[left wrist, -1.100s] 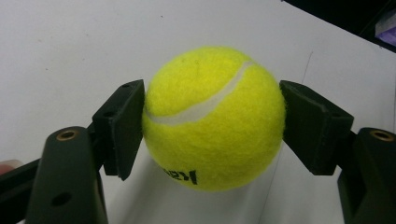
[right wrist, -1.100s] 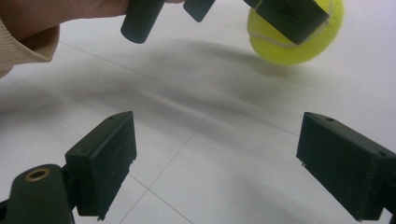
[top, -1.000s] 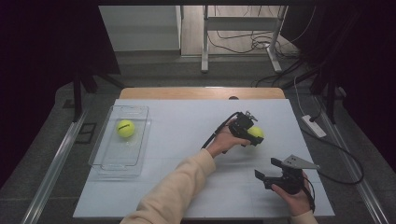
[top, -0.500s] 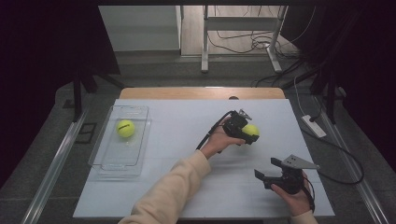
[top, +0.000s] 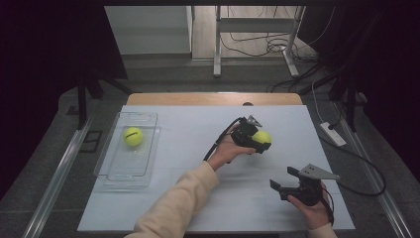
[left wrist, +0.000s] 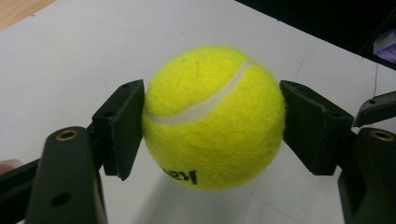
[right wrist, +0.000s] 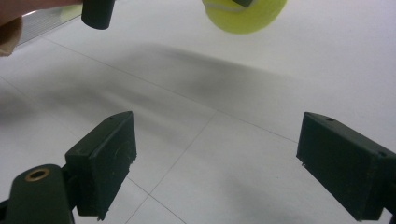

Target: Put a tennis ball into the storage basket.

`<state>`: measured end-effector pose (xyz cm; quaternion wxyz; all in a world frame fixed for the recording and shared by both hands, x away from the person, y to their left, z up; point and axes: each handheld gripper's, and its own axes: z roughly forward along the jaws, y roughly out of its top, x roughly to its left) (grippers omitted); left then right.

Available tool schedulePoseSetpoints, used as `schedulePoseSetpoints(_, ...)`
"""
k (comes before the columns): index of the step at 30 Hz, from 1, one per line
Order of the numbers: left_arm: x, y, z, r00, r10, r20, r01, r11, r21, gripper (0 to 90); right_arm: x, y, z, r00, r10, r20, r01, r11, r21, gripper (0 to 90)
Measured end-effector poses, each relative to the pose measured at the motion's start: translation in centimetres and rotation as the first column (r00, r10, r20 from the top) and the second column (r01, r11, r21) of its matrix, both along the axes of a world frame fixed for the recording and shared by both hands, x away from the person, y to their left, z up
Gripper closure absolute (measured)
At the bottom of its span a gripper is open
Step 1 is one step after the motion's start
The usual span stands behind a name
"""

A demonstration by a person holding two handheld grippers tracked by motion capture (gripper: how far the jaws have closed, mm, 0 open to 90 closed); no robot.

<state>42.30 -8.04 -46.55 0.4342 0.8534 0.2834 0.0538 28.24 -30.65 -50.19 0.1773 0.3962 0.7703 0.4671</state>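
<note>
A yellow tennis ball (left wrist: 214, 119) is pinched between the pads of the left gripper (top: 256, 138), held clear of the white table (top: 198, 163) with its shadow cast on the surface below. The ball is carried over the right half of the table, well apart from the clear plastic tray (top: 130, 163) that sits along the table's left edge. A second tennis ball (top: 132, 136) is seen lying in the far end of that tray, the rest of which is bare. A wide stretch of open tabletop is left between the tray and the held ball. The right gripper (top: 283, 182) is held near the table's front right corner, its jaws spread with nothing between them and bare white surface beneath, as seen in the right gripper view. The table's far edge is marked by a strip of wood (top: 213, 98).
</note>
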Motion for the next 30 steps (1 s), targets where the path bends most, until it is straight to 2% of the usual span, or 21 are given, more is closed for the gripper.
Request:
schedulePoseSetpoints(9, -0.4, 0.8, 0.2, 1.0, 0.006, 0.005, -0.006, 0.9997, -0.022, 27.5, 0.0, 0.0, 0.0, 1.0, -0.002, -0.001, 0.002, 1.0, -0.001, 11.6)
schedulePoseSetpoints(22, -0.7, 1.6, 0.4, 0.9998, 0.013, 0.014, -0.012, 0.9994, -0.033, 27.5, 0.0, 0.0, -0.1, 1.0, -0.005, -0.002, 0.005, 1.0, 0.001, 11.5)
schedulePoseSetpoints(23, -0.7, 1.7, 0.4, 0.9998, 0.003, 0.019, -0.003, 0.9997, -0.022, 27.5, 0.0, -0.1, -0.1, 1.0, -0.006, -0.003, 0.006, 1.0, 0.001, 11.6)
schedulePoseSetpoints(30, -1.0, 2.0, 0.7, 0.9996, 0.007, 0.027, -0.006, 0.9994, -0.035, 27.5, 0.0, -0.1, -0.1, 1.0, -0.008, -0.002, 0.008, 1.0, -0.003, 11.6)
